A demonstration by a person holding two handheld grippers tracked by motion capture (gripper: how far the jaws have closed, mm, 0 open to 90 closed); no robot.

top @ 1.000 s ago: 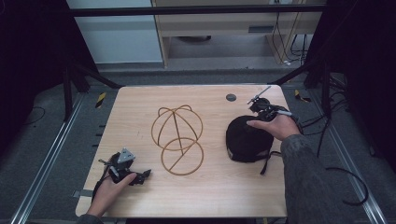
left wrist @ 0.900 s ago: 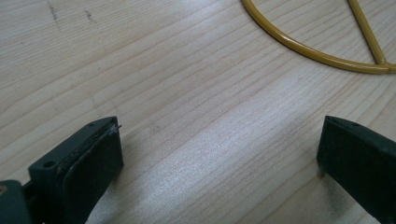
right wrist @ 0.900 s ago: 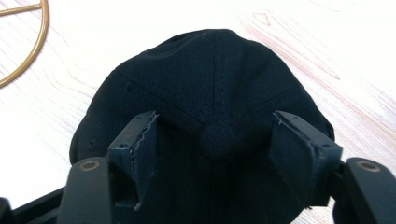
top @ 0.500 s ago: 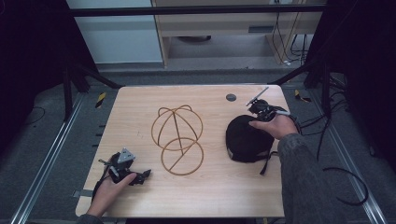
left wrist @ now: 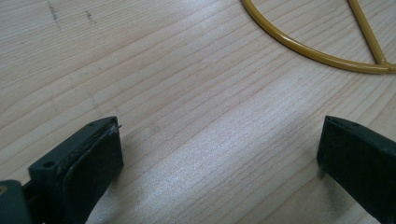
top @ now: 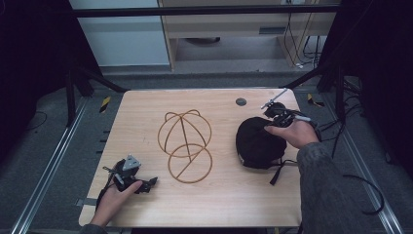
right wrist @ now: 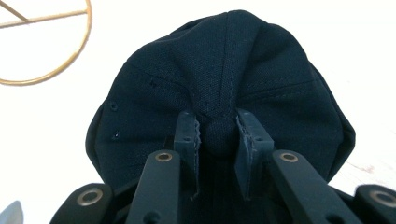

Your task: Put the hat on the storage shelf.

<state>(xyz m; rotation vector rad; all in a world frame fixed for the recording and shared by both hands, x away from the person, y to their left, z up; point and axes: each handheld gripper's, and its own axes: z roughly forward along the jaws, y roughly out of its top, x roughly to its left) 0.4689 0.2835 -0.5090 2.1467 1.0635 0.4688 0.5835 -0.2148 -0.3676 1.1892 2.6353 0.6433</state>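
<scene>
High view: wire stand [top: 185, 145] beside black cap [top: 258, 142].

Black cap [top: 257, 141], golden-yellow wire stand [top: 185, 146], pale striped-grain wooden table [top: 224, 204], black tool jaws.

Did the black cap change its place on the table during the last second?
No. In the high view the black cap lies in the same spot right of the wire stand and below the small round hole, with the right gripper shut on its top.
</scene>
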